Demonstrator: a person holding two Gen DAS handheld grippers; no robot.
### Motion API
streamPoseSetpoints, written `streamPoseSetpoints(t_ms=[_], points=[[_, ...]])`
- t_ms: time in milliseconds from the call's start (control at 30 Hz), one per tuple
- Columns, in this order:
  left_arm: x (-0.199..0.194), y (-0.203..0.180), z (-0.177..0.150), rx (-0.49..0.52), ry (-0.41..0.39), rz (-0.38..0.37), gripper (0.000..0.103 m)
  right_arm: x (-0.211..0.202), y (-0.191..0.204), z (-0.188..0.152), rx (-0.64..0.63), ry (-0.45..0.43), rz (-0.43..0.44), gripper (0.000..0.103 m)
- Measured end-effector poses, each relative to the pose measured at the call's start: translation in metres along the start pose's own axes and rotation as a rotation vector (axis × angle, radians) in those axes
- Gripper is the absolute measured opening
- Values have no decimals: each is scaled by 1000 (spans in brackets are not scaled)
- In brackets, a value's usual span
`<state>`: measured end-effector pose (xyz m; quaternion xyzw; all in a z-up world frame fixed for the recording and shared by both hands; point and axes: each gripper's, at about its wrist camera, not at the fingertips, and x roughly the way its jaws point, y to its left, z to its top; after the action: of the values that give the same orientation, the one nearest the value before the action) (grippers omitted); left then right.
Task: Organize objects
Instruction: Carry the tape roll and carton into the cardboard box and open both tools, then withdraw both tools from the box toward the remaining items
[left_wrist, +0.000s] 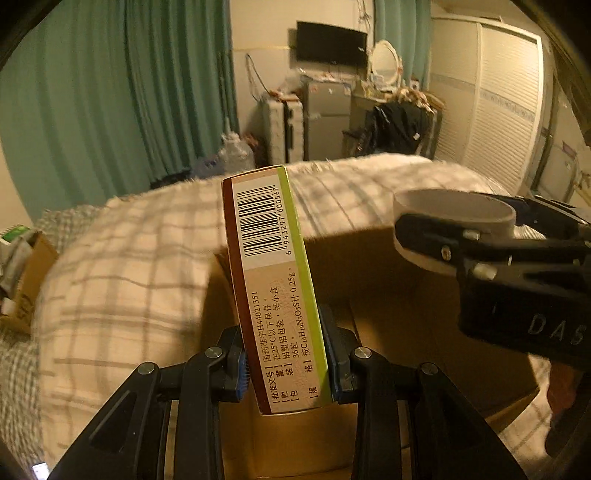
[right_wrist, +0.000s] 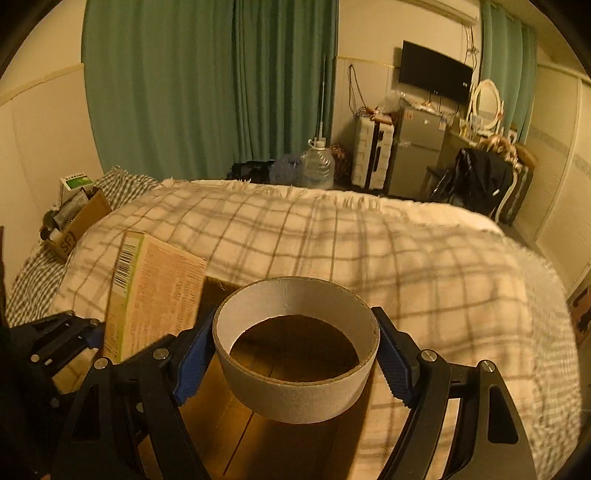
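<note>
My left gripper (left_wrist: 288, 354) is shut on a medicine box (left_wrist: 273, 280), brown and green with a barcode, held upright above an open cardboard box (left_wrist: 388, 295) on the bed. The medicine box also shows in the right wrist view (right_wrist: 155, 291). My right gripper (right_wrist: 295, 354) is shut on a grey cardboard tape ring (right_wrist: 295, 391), held over the same cardboard box (right_wrist: 258, 443). In the left wrist view the right gripper (left_wrist: 491, 254) with the ring (left_wrist: 450, 214) is at the right.
The bed has a cream plaid blanket (right_wrist: 406, 258). A second cardboard box (right_wrist: 79, 221) with items sits at the bed's far left. Beyond the bed are green curtains (right_wrist: 207, 85), a water jug (right_wrist: 317, 166), a small fridge (right_wrist: 417, 151) and a wardrobe (left_wrist: 498, 103).
</note>
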<state>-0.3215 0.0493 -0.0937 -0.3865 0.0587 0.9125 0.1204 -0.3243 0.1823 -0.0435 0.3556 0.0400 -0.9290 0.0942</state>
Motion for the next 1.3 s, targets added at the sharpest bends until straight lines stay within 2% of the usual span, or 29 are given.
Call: streamPoseSetpoints(t_ms=[67, 100, 133, 200, 233, 367, 600, 733, 900, 1067, 1200, 1267, 1300], points=[[5, 1, -1, -13, 6, -18, 33, 2, -6, -6, 21, -16, 21, 79], [5, 3, -1, -17, 0, -10, 38, 3, -9, -6, 23, -14, 32, 82], [4, 4, -1, -20, -2, 11, 58, 2, -9, -6, 14, -4, 44, 92], [-3, 6, -1, -32, -13, 80, 86, -4, -11, -5, 5, -21, 37, 97], [-8, 4, -3, -36, -31, 93, 88, -13, -11, -5, 1, -36, 17, 98], [-36, 12, -4, -36, -45, 107, 88, -52, -16, 1, 24, -48, -9, 99], [-113, 28, -13, -60, -77, 92, 91, -152, -19, 2, 19, -104, -72, 99], [-165, 32, -33, -56, -108, 82, 102, -217, -7, -8, -13, -138, -124, 99], [-203, 28, -72, -57, -69, 71, 103, -266, 16, -38, -68, -161, -158, 99], [-223, 28, -128, -154, -23, 77, 103, -276, 51, -98, -101, -129, -131, 99], [-227, 27, -177, -248, -16, 61, 103, -252, 73, -147, -93, -68, -92, 99], [-225, 26, -195, -258, -2, 25, 103, -230, 85, -167, -113, 3, -86, 99], [-222, 25, -203, -259, 19, 35, 103, -224, 90, -174, -125, 28, -87, 99]])
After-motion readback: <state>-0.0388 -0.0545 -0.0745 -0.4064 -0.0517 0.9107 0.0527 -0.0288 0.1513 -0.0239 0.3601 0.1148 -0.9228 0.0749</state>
